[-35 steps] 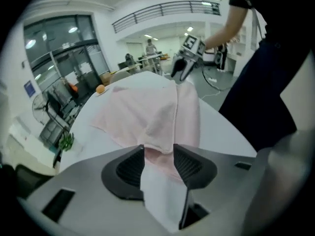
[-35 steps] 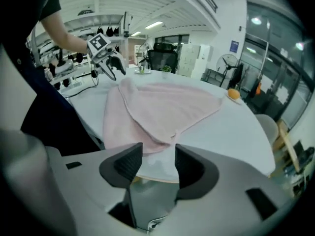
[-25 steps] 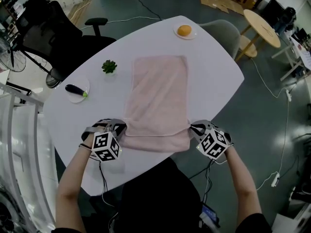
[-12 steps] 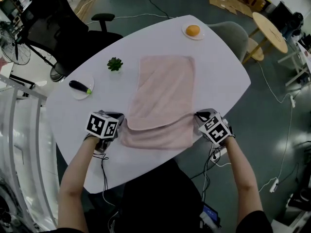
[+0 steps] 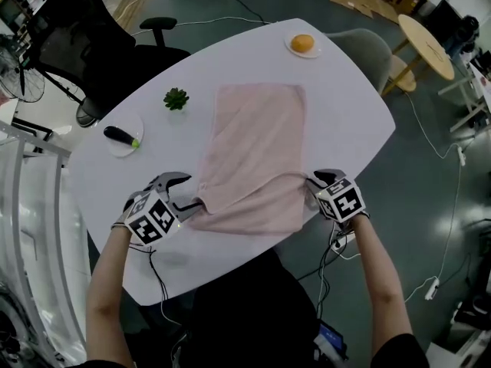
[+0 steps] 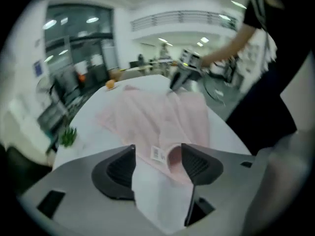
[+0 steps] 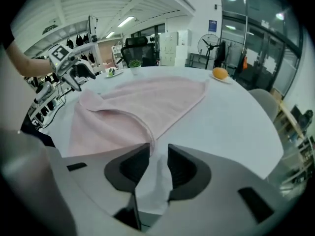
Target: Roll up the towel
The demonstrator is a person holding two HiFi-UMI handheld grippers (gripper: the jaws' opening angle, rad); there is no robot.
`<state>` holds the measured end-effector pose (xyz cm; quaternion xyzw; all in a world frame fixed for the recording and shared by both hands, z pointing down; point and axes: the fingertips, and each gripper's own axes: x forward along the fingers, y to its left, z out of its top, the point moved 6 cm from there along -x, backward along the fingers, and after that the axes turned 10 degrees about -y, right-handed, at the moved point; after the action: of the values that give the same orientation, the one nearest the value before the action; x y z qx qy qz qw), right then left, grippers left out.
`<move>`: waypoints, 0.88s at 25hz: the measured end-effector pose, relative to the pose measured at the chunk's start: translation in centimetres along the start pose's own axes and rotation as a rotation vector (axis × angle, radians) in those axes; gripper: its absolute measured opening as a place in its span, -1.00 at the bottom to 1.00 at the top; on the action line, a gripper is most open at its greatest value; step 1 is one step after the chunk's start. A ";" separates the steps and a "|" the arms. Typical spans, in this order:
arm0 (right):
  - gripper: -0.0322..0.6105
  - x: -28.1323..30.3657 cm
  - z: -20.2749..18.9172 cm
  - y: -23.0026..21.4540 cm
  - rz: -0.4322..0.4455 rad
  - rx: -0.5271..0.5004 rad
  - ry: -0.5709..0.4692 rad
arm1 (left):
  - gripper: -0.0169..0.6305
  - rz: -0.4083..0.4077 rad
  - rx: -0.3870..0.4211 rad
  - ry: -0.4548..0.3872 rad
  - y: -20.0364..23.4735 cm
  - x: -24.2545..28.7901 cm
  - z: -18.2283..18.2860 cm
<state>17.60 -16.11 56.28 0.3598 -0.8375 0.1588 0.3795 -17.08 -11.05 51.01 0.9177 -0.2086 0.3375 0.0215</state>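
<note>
Fingers (image 6: 118, 168) of left gripper (image 5: 192, 190) and right gripper (image 5: 311, 182) just opened, towel (image 5: 257, 140) ungripped; plant (image 5: 176, 98), orange (image 5: 302, 43) well clear

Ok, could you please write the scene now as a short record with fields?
towel: pink, on the white table, near end folded over once
left gripper: jaws just opening, wide apart; towel corner between them, unpinched
right gripper: jaws just opening, slightly apart; only table between them
other things: orange, small plant, dark vegetable on a plate

The right gripper (image 7: 158, 149), jaws just opened with bare counter (image 7: 236, 122) between them, sits at the pink towel (image 7: 147, 100) fold.
</note>
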 end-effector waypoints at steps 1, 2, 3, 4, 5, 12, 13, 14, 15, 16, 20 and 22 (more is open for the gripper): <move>-0.51 -0.1 0.1 0.0 0.000 -0.005 -0.003 | 0.05 -0.046 0.169 0.044 -1.4 0.2 0.3; -0.51 -0.2 0.1 0.0 0.000 -0.012 -0.004 | 0.05 -0.086 0.322 0.086 -2.7 0.4 0.5; -0.51 -0.3 0.2 0.1 0.000 -0.021 -0.006 | 0.05 -0.118 0.462 0.124 -3.8 0.7 0.4; -0.51 -0.4 0.4 0.2 0.002 -0.032 -0.008 | 0.05 -0.139 0.585 0.155 -4.6 1.1 0.3; -0.51 -0.5 0.5 0.3 0.004 -0.042 -0.011 | 0.05 -0.143 0.687 0.172 -5.1 1.4 0.1; -0.58 -0.4 0.4 1.0 0.002 -0.090 -0.003 | -0.87 0.067 0.368 0.025 -1.8 3.6 1.2; -0.58 -0.4 0.3 1.0 0.000 -0.087 0.001 | -0.87 0.107 0.176 0.004 -0.6 3.5 0.9; -0.58 -0.5 0.2 1.1 -0.003 -0.077 0.002 | -0.87 0.146 -0.017 -0.012 0.7 3.3 0.5; -0.58 -0.6 0.1 1.1 -0.006 -0.067 -0.001 | -0.87 0.183 -0.200 -0.023 1.8 3.1 -0.1; -0.58 -0.8 0.1 1.2 -0.009 -0.061 -0.009 | -0.87 0.216 -0.363 -0.030 2.8 2.9 -0.7; -0.55 -1.6 0.0 1.8 -0.016 -0.077 -0.029 | -0.85 0.293 -0.857 -0.036 4.8 3.0 -3.7; -0.51 -2.1 0.1 2.2 -0.030 -0.096 -0.046 | -0.54 0.261 -1.071 -0.070 5.0 3.2 -4.7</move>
<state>16.92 -13.59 54.68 0.3570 -0.8471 0.1046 0.3795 -19.71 -15.97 56.15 0.7557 -0.4639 0.1534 0.4362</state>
